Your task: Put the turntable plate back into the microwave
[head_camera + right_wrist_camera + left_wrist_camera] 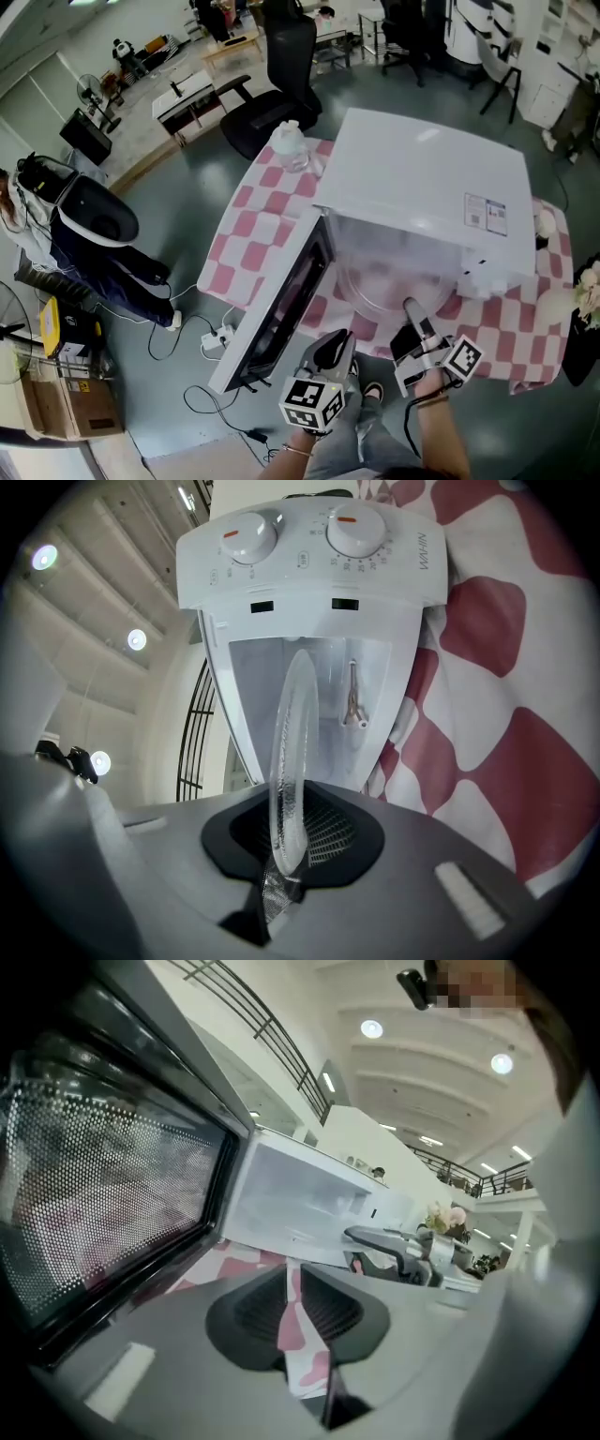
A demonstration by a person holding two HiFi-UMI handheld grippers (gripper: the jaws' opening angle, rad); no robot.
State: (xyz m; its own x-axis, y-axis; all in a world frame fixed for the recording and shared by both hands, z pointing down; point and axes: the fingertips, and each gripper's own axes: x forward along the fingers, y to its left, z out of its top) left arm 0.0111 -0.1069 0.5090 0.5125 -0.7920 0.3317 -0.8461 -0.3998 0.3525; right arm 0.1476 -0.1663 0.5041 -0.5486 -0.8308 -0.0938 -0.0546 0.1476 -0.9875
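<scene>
The microwave door [281, 309] stands open at the left, over the edge of the surface [253, 234] with its pink and white checked cloth. Just beside the door is the left tool [336, 345]; in the left gripper view its jaws keep only a narrow gap, and nothing is between them except the cloth seen behind. The white microwave [422, 178] has its cavity open toward the person. The glass turntable plate [375, 281] is at the mouth of this cavity, above the cloth. The right tool [412, 319] pinches the near rim of the plate, with both pads pressed on the glass.
</scene>
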